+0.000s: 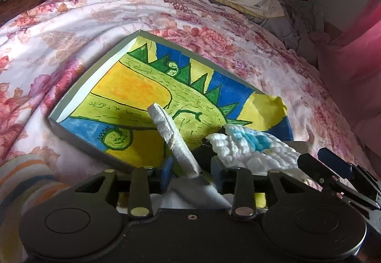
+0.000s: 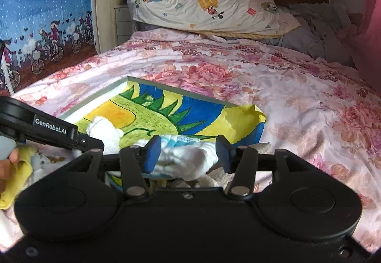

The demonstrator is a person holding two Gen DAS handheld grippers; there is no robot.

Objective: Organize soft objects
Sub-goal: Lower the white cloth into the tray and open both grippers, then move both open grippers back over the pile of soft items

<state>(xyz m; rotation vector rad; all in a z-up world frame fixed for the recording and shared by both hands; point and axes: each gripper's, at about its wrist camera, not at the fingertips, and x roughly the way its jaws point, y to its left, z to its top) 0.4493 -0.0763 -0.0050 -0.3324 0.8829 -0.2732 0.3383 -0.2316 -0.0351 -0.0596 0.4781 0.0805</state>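
Both grippers, left (image 1: 191,171) and right (image 2: 188,152), stand with jaws parted around a white quilted cloth (image 2: 181,158) at lower centre, unpressed; it may slide off the shallow painted box (image 1: 57,117).

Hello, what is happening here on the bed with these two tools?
A person holds a gripper in each hand over a shallow box lined with a dinosaur drawing, lying on the flowered bedspread. A white quilted cloth with blue marks lies at the box's near edge, between the fingers of the right gripper, which are apart. The left gripper is also open around a cloth fold.
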